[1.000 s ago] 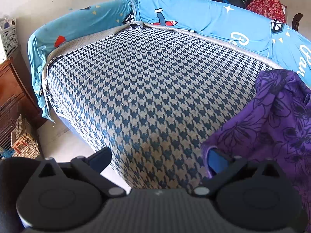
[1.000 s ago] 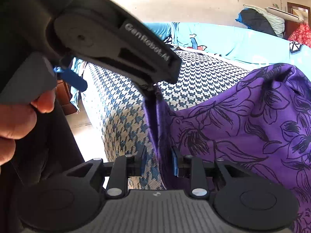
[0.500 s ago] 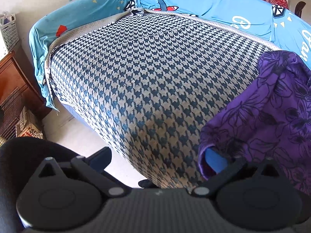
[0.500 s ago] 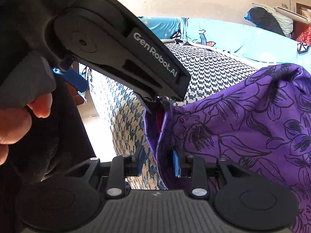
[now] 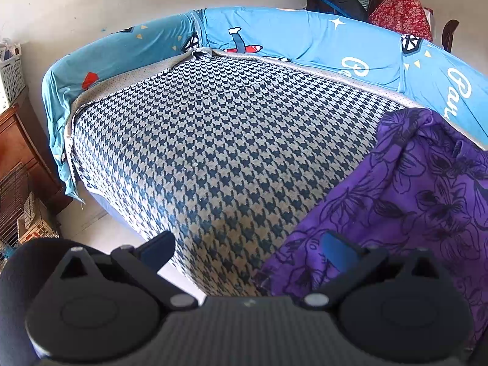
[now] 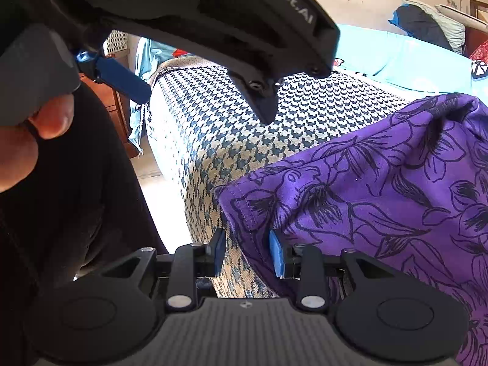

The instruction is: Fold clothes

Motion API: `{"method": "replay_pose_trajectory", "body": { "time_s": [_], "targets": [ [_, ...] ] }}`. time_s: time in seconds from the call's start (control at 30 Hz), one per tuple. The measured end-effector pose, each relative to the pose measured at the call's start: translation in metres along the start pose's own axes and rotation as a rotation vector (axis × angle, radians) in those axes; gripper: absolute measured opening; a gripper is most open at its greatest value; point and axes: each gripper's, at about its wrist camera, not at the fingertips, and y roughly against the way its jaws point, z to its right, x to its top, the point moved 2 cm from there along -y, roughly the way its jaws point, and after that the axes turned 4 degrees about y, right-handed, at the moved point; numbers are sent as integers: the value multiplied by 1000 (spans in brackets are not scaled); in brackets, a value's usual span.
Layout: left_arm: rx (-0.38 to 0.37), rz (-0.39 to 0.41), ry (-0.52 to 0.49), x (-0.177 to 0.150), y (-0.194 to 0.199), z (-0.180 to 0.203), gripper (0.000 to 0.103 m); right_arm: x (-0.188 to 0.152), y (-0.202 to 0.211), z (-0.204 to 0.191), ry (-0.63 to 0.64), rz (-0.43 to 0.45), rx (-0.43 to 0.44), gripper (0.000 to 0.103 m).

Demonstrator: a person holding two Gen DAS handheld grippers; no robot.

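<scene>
Bed point(image 5: 219, 152) fills most of your left wrist view, houndstooth cover, blue cartoon-print sheet point(image 5: 320, 39) banked along its far side and left end. Wide stretch of houndstooth left of the garment is bare. Bed's near corner drops to pale floor point(image 5: 91, 228) on the left; wooden cabinet point(image 5: 18, 140) stands beyond that.

Purple floral garment point(image 5: 411, 207) lies heaped on the bed's right side, its lower edge hanging over the near edge of the bed.

Your left gripper point(image 5: 247, 247) is spread wide. Its left finger sits over the floor gap, clear of cloth; its right blue pad point(image 5: 338, 247) lies against the purple fabric, nothing pinched between the two.

Your right gripper point(image 6: 247, 253) is parted to a narrow gap. The garment's hemmed corner point(image 6: 241, 210) hangs just above and into that gap, cloth touching the right pad point(image 6: 277, 254); left pad is against houndstooth, not the cloth. Not clamped.

In the right wrist view, your left gripper body looms overhead, your hand point(image 6: 27, 140) at far left.
</scene>
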Motion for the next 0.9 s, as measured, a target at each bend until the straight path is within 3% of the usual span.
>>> {"method": "replay_pose_trajectory", "body": {
  "time_s": [0.17, 0.4, 0.6, 0.73, 0.9],
  "targets": [
    [-17, -6, -11, 2, -3, 6, 103, 1, 6, -9, 15, -54, 35, 41],
    [-47, 34, -35, 11, 2, 18, 103, 0, 16, -20, 33, -121, 23, 41],
    [-51, 62, 27, 29, 6, 8, 103, -2, 26, -13, -14, -118, -19, 42],
    [-130, 43, 18, 32, 2, 11, 103, -3, 33, -8, -47, -112, -49, 42],
    [-245, 4, -104, 15, -12, 43, 103, -5, 42, 0, -100, -114, -90, 42]
  ]
}}
